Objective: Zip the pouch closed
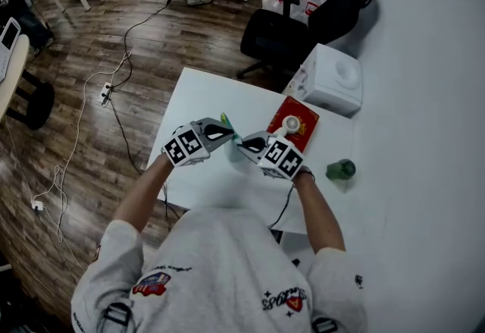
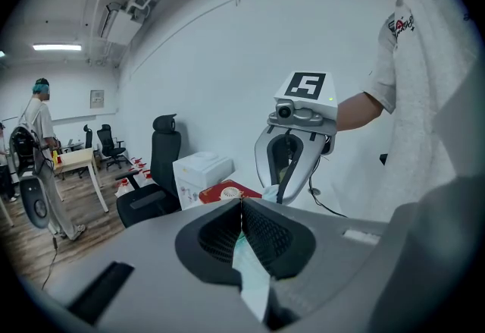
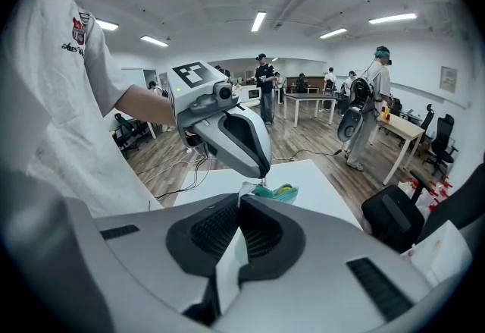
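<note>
A small teal pouch hangs above the white table, stretched between my two grippers. My left gripper is shut on one end; in the left gripper view its jaws pinch pale teal fabric. My right gripper is shut on the opposite end, and pale fabric runs back between its closed jaws. The right gripper view shows the pouch's teal and green body under the left gripper's tips. Each gripper faces the other at close range. The zipper slider is hidden.
A red box with a white round object lies just right of the grippers. A white boxy appliance stands behind it, a green bottle at the right. A black office chair stands beyond the table. People stand farther off.
</note>
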